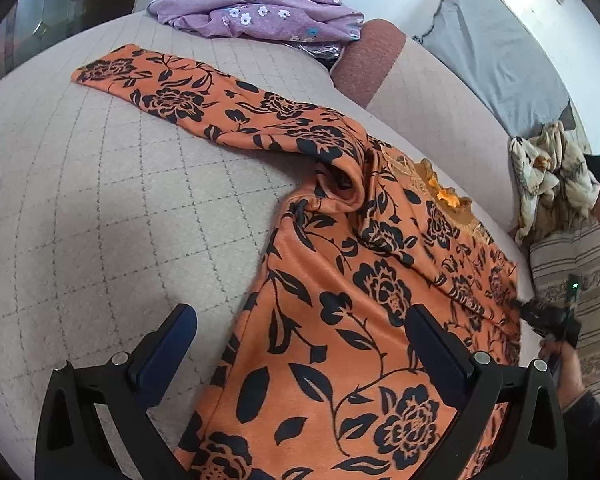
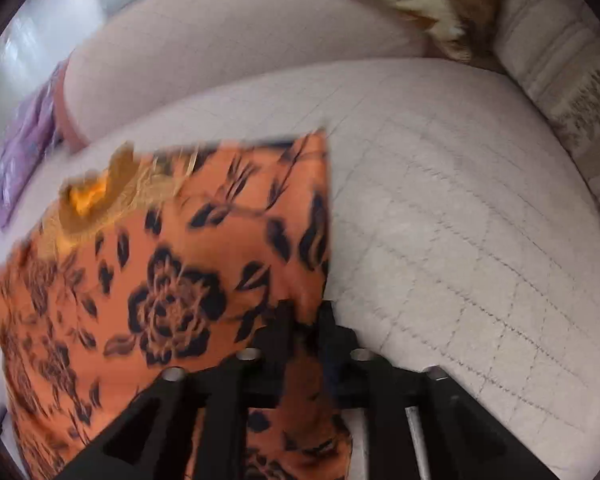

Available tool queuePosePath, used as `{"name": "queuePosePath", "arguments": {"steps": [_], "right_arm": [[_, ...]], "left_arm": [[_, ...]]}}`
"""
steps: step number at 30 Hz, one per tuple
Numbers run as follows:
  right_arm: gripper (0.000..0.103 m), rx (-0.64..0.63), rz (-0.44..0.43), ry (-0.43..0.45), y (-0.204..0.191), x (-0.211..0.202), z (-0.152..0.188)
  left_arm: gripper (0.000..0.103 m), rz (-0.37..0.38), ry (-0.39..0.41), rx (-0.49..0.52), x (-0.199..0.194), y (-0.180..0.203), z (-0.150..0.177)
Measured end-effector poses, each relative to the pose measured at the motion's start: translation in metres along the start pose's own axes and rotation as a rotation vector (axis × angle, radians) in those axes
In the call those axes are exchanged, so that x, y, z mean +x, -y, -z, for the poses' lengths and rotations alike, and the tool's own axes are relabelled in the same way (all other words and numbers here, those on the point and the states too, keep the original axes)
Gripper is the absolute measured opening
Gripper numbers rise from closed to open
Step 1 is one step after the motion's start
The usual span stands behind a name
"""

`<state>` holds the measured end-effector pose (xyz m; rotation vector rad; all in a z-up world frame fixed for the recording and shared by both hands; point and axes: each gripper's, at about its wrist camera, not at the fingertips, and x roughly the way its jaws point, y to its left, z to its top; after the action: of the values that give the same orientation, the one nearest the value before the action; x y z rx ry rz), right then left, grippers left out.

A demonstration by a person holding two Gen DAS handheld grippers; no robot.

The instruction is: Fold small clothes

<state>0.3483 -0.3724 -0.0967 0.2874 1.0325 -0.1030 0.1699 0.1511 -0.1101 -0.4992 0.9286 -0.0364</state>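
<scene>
An orange top with black flowers (image 1: 340,280) lies spread on the beige quilted sofa seat (image 1: 100,220), one sleeve (image 1: 172,92) stretched out to the far left. My left gripper (image 1: 300,312) is open and hovers over the top's lower part, its left finger above bare cushion. In the right wrist view, my right gripper (image 2: 306,312) is shut on the right edge of the top (image 2: 172,280), with fabric running between its fingers. That view is blurred. The gold neckline (image 2: 96,196) shows at the upper left. The right gripper (image 1: 548,316) also appears at the top's far right edge, in a hand (image 1: 560,364).
A purple floral cloth (image 1: 252,4) is heaped at the back of the sofa. A grey cushion (image 1: 496,48) leans at the back right, with a crumpled cream cloth (image 1: 548,176) below it. A striped pillow (image 1: 580,272) sits at the right end.
</scene>
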Motion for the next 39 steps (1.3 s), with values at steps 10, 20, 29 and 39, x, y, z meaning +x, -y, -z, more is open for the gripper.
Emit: {"name": "queuePosePath", "arguments": {"steps": [10,20,29,39], "right_arm": [[0.067,0.131,-0.469,0.068,-0.02,-0.059,0.016],[0.076,0.157,-0.373,0.054,-0.004,-0.055,0.034],[0.079,0.008,-0.206,0.26,-0.066,-0.116,0.084],[0.086,0.052,-0.334,0.213,-0.04,-0.086,0.151]], "left_arm": [[0.103,0.012,-0.004,-0.012,0.0,0.0,-0.001],[0.103,0.016,0.004,-0.007,-0.003,0.001,-0.002],[0.103,-0.011,0.023,-0.003,-0.003,-0.002,-0.002],[0.103,0.061,0.069,-0.199,-0.021,-0.044,-0.019]]}}
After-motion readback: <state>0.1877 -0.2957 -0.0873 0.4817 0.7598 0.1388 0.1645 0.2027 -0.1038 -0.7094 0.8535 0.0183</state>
